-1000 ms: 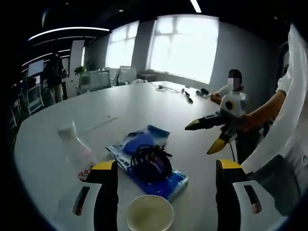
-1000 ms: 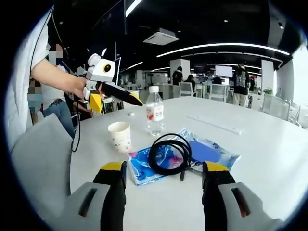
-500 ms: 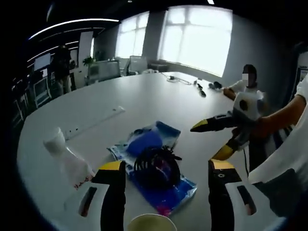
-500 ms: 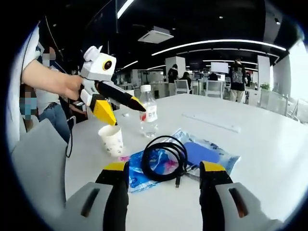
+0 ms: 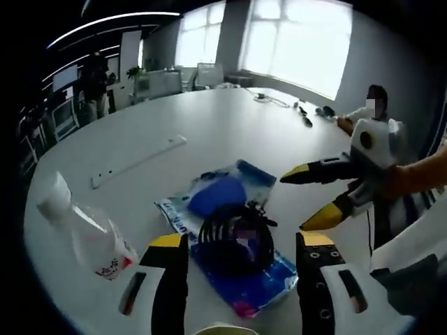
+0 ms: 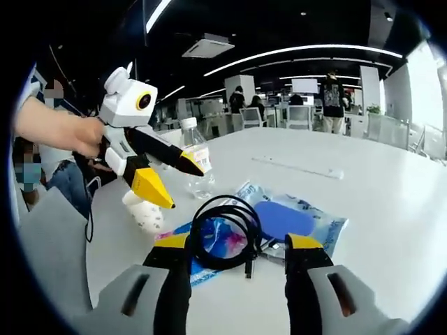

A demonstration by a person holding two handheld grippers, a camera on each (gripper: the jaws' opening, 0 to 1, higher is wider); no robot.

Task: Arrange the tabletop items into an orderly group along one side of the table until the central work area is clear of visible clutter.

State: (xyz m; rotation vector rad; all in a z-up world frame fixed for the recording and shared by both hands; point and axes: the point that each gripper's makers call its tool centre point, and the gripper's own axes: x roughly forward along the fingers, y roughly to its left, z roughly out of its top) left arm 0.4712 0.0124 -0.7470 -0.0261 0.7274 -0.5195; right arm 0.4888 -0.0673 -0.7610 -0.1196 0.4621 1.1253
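Note:
A coiled black cable [image 5: 223,227] lies on a blue plastic packet [image 5: 225,192] in the middle of the white table [image 5: 209,129]. My left gripper [image 5: 241,244] is open, its jaws on either side of the coil's near edge. A clear water bottle [image 5: 87,237] stands to its left, and a paper cup rim [image 5: 220,329] shows at the bottom. My right gripper [image 6: 237,244] is open just short of the cable [image 6: 227,202] and packet [image 6: 293,220]. It faces the open left gripper [image 6: 186,188], which hovers over the cup [image 6: 143,213] beside the bottle [image 6: 195,164].
A white power strip [image 5: 140,160] lies farther out on the table, also seen as a strip [image 6: 297,167] behind the packet. The open right gripper [image 5: 293,204] comes in from the right, held by a hand. People sit and stand around the office; chairs ring the table.
Both grippers have closed in on the cable. The left gripper has moved forward and down over the cup, which has slid to the bottom of its view. Both stay open.

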